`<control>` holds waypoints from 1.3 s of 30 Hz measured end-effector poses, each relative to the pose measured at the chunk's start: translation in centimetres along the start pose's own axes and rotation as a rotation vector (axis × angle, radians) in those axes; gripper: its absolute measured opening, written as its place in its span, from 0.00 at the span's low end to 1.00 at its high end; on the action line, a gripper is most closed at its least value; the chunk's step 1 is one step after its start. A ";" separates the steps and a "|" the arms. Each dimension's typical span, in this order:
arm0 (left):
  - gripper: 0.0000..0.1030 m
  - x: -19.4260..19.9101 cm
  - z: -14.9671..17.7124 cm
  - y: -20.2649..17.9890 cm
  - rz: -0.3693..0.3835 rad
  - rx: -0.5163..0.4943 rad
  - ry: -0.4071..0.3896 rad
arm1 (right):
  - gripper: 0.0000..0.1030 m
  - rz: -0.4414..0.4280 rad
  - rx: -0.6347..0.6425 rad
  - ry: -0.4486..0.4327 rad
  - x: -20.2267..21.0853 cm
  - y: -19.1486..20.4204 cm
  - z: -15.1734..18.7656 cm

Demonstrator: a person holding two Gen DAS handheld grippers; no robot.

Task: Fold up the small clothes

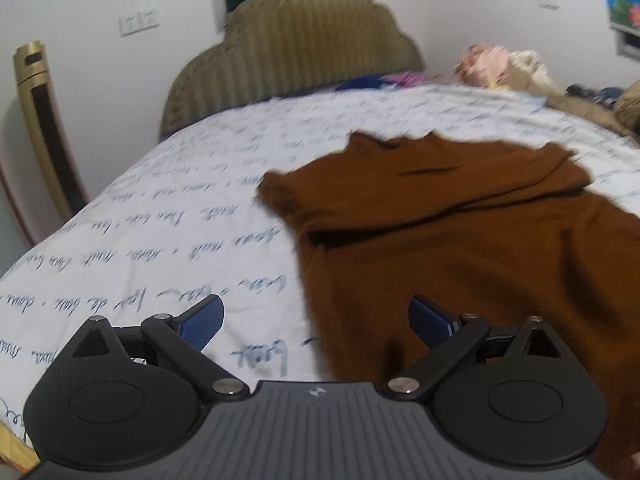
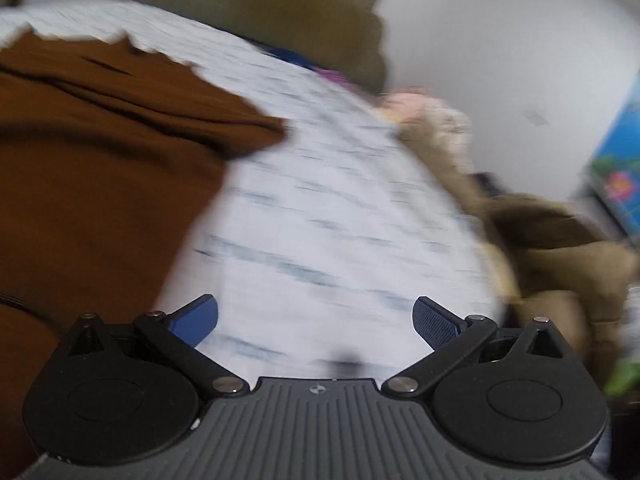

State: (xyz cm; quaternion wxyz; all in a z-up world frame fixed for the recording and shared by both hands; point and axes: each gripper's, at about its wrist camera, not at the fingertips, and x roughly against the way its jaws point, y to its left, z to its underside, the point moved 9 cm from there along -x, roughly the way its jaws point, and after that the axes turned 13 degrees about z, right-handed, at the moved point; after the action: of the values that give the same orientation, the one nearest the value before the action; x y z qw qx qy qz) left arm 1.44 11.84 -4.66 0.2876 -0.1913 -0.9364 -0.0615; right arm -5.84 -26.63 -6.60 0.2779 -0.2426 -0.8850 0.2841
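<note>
A brown knitted garment [image 1: 460,232] lies spread on the white bed sheet with blue script [image 1: 160,220], one part folded across its upper half. My left gripper [image 1: 316,320] hovers open over the garment's left edge, with nothing between its blue pads. In the right wrist view the same garment [image 2: 92,160] fills the left side. My right gripper [image 2: 316,320] stands wide open above the bare sheet [image 2: 320,200] to the garment's right, holding nothing; that view is blurred by motion.
An olive scalloped headboard [image 1: 288,48] stands at the bed's far end against a white wall. A pile of other clothes [image 1: 520,68] lies at the far right of the bed; tan clothes [image 2: 552,240] crowd the right. A gold tower fan [image 1: 40,128] stands left.
</note>
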 end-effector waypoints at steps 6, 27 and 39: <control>0.97 0.2 -0.7 -3.3 0.079 -0.052 -0.009 | 0.99 -0.336 -0.169 -0.058 4.3 1.7 -1.3; 0.97 -0.2 -0.8 -4.7 0.054 -0.070 0.011 | 1.00 -0.453 0.256 -0.199 7.6 14.0 -7.7; 0.97 -0.4 0.7 -2.7 0.050 -0.031 0.051 | 1.00 -0.157 0.166 -0.007 3.5 1.8 -2.7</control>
State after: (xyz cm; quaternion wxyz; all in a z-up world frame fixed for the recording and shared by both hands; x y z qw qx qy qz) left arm 0.29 9.37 -5.45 0.3097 -0.2175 -0.9227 -0.0738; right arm -6.18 -22.27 -4.71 0.3155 -0.1476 -0.8756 0.3347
